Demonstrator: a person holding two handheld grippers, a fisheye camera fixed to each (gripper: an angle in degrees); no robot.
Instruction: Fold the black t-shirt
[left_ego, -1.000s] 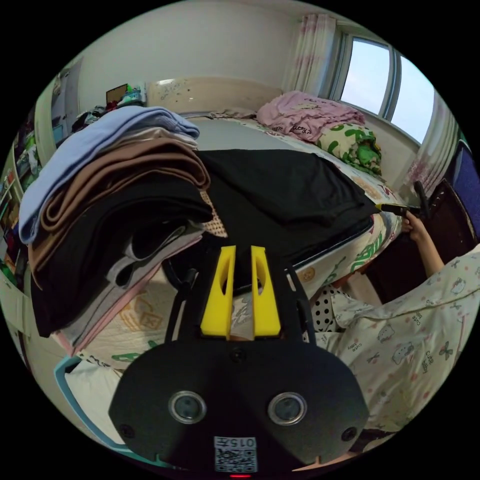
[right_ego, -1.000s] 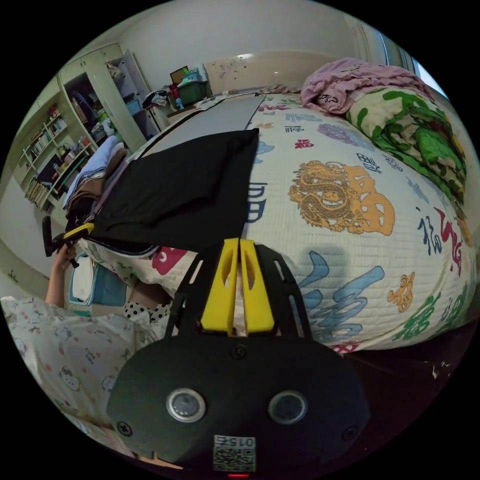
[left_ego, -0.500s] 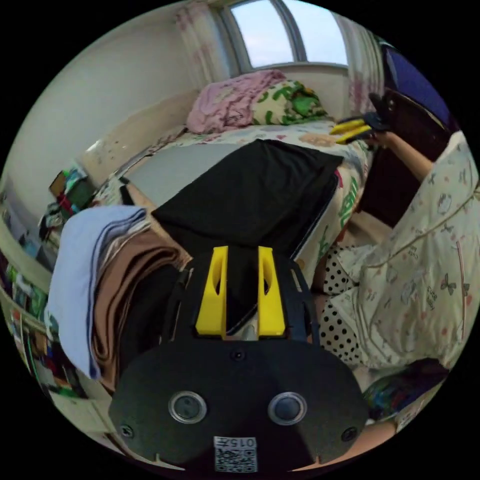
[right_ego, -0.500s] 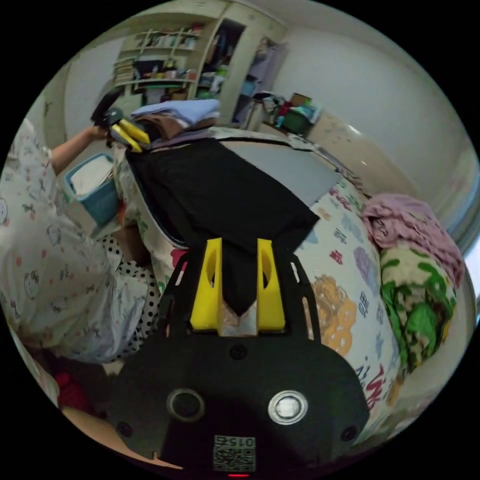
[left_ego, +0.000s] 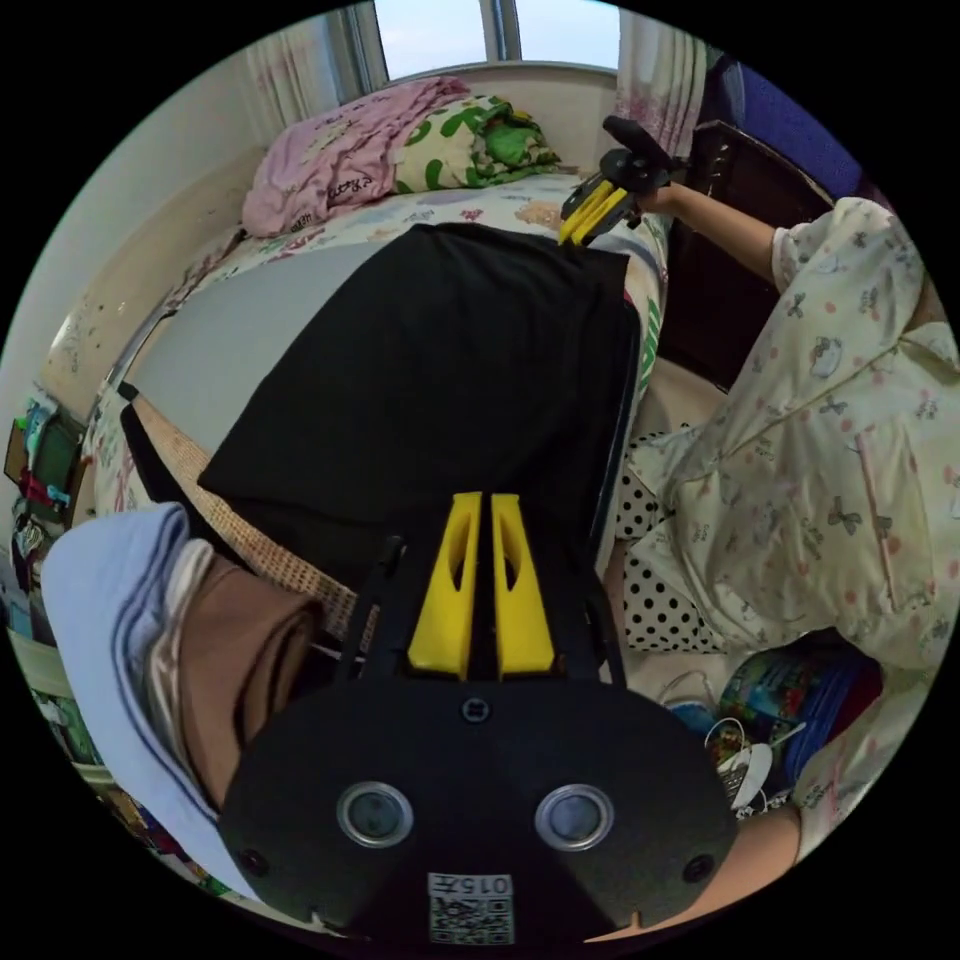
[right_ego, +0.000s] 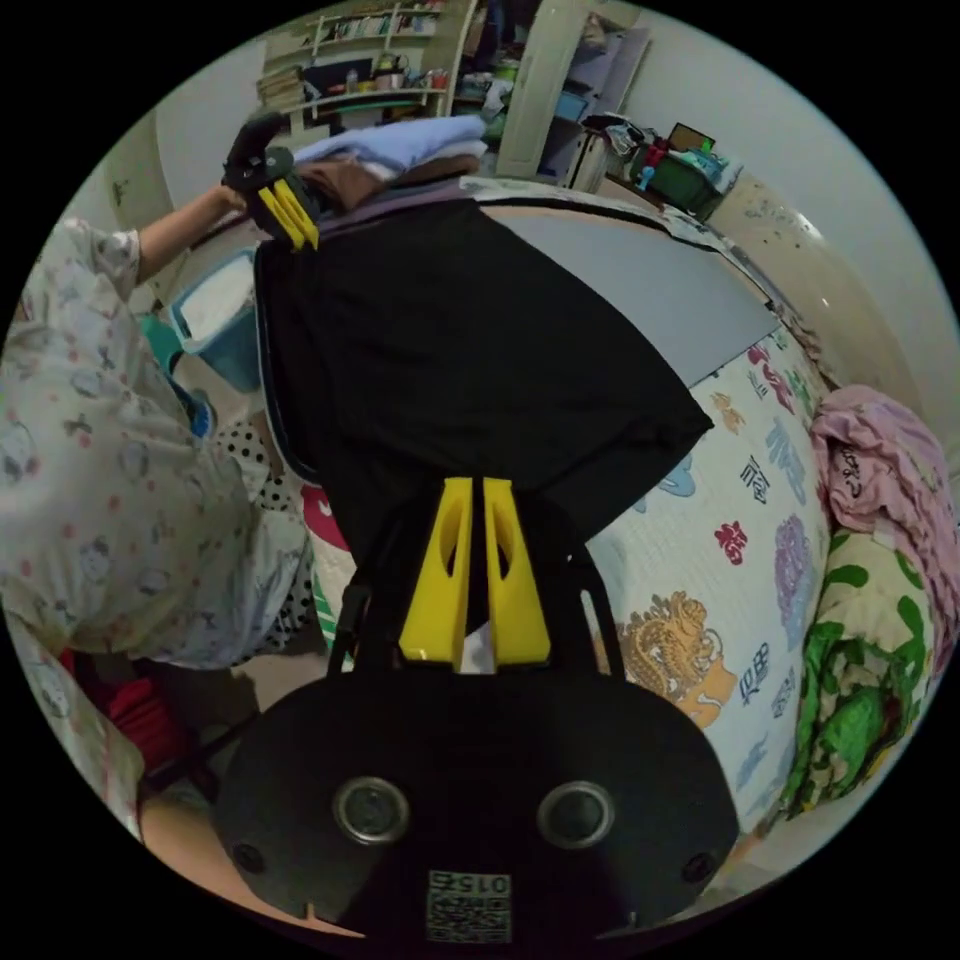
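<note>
Dim room, window (left_ego: 500, 25) daylight, fisheye-warped edges, sharp

Both sets of jaws, open half a second ago, are now closed: the left gripper (left_ego: 479, 580) and right gripper (right_ego: 474, 570) each pinch a near corner of the t-shirt (left_ego: 440, 370).

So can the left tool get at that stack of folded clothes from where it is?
Probably yes: the stack of folded clothes lies right beside the left tool with nothing between them, but the tool is shut on the black t-shirt.
</note>
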